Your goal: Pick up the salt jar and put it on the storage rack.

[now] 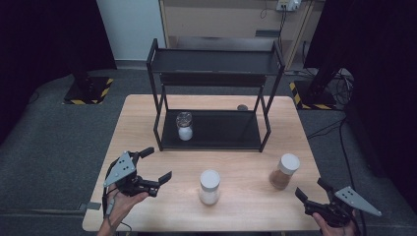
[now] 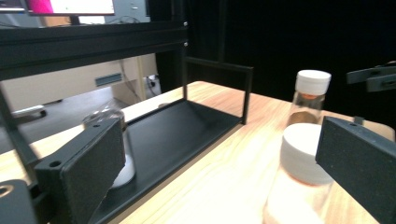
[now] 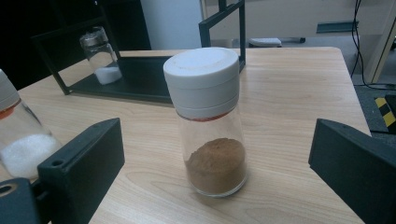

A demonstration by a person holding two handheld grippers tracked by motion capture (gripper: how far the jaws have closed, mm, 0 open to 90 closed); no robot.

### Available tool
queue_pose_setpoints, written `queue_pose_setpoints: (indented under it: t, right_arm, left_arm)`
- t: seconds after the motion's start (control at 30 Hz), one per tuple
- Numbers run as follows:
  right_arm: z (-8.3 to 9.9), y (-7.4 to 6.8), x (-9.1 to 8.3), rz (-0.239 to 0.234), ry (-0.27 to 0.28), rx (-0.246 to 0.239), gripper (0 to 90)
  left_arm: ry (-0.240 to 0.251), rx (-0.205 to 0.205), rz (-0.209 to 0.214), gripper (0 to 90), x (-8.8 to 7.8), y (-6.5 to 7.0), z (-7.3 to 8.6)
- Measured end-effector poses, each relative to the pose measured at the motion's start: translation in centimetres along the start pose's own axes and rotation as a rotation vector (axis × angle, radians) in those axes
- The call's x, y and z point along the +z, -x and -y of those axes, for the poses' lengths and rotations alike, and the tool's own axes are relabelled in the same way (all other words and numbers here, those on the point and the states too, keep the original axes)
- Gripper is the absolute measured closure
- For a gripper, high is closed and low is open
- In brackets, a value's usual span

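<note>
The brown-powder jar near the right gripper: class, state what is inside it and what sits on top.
The jar holds brown powder filling roughly its bottom third, with clear glass above. A white screw cap closes the top and hides the opening beneath it.

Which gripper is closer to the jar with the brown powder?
The right gripper. It sits open just beside the brown powder jar, toward the person. The left gripper is far across the table, beyond the white powder jar.
</note>
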State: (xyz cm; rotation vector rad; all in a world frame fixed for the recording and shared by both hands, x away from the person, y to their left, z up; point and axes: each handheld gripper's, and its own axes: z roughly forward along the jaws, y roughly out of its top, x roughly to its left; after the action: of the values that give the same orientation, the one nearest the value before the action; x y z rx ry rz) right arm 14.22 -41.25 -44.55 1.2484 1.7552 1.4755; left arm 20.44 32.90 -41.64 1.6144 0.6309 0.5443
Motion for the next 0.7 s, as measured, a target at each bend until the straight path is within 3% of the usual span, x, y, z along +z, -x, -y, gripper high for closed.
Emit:
queue_pose_setpoints:
  t: [0.4,0.7]
  right_arm:
    - [0.0,0.0,0.0,0.0,0.0,-0.001,3.9]
    - [0.0,0.0,0.0,0.0,0.0,-0.003,3.8]
  left_arm:
    - [-0.024,-0.029,-0.08,0.1,-1.3,0.1,3.3]
    - [-0.046,-0.037,-0.086,0.1,-1.8,-0.2,4.7]
